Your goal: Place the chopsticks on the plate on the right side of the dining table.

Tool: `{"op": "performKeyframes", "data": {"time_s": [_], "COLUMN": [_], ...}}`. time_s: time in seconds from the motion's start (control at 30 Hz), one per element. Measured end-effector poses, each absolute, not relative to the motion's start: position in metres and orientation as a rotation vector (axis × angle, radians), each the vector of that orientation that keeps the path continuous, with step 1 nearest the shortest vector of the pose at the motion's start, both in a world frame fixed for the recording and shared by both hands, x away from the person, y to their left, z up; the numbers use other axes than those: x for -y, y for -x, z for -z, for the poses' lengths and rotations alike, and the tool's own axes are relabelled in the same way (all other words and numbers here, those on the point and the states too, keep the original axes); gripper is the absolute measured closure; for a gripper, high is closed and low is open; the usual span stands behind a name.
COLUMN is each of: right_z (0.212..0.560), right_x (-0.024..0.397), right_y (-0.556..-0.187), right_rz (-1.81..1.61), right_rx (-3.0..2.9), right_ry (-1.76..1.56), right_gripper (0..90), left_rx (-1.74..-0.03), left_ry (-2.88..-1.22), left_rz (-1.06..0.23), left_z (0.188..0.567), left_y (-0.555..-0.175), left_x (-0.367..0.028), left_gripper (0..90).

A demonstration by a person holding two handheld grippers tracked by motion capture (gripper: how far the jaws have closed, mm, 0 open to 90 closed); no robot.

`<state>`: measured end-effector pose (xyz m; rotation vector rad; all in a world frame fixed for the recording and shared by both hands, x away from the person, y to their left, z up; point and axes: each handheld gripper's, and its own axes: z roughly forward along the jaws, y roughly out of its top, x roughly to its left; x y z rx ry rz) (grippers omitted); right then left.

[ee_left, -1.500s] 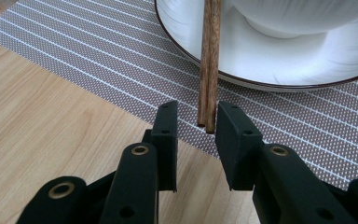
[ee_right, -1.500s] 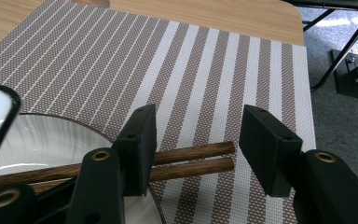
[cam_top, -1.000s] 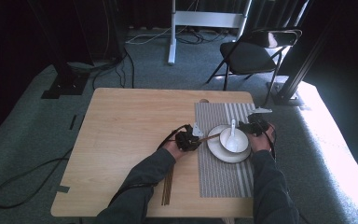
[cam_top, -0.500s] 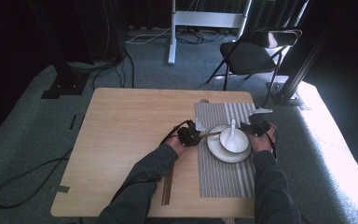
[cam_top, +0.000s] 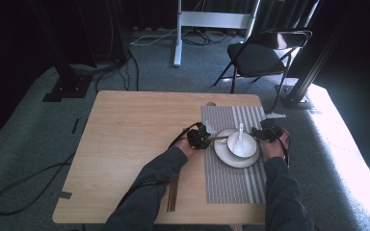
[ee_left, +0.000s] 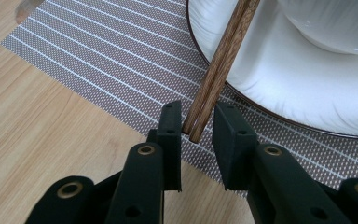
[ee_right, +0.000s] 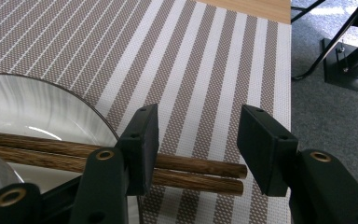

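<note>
Right now a pair of dark brown wooden chopsticks lies across the white plate, two round, grained sticks side by side and touching. From the high view they show only as a thin dark line running from the left claw toward the bowl, which sits on the plate with a white spoon in it. The plate rests on a striped placemat at the 3 o'clock side of the bench.

The left claw view gives what the high one cannot: the blunt butt ends of the sticks sit between the two black jaws with a sliver of space on either side, so this claw is open around them and has just been easing wider. The right claw view shows the other ends passing the plate's rim onto the mat; the right claw has one jaw in front of the sticks and the other standing off beyond their tips, so it looks open and grips nothing.

More chopsticks lie on the bench at 6 o'clock, beside the left sleeve.

The pair's long axis runs roughly 9 to 3 across the plate, level, one end at each claw.
</note>
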<state>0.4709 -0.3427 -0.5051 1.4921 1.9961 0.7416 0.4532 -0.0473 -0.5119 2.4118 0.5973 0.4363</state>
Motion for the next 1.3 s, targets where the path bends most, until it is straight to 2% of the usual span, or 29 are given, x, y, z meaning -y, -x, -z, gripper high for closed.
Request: {"op": "performKeyframes", "data": {"time_s": [0.47, 0.57, 0.8, 0.93, 1.3], "right_z": [0.505, 0.505, 0.505, 0.505, 0.504], "right_x": [0.347, 0.348, 0.35, 0.35, 0.352], "right_y": [-0.467, -0.466, -0.465, -0.465, -0.464], "right_rz": [-0.734, -0.734, -0.738, -0.734, -0.737], "right_rx": [-1.988, -1.987, -1.982, -1.983, -1.982], "right_ry": [-1.501, -1.5, -1.5, -1.499, -1.495], "right_gripper": [47.8, 47.7, 47.7, 47.7, 47.5], "left_rx": [-0.624, -0.623, -0.598, -0.599, -0.597], "left_ry": [-2.401, -2.403, -2.409, -2.411, -2.421], "left_rz": [-0.451, -0.454, -0.473, -0.478, -0.467], "left_z": [0.513, 0.514, 0.516, 0.516, 0.515], "left_y": [-0.457, -0.457, -0.451, -0.451, -0.447], "left_x": [0.049, 0.048, 0.038, 0.035, 0.033], "left_gripper": [68.3, 64.9, 64.7, 65.9, 81.5]}}
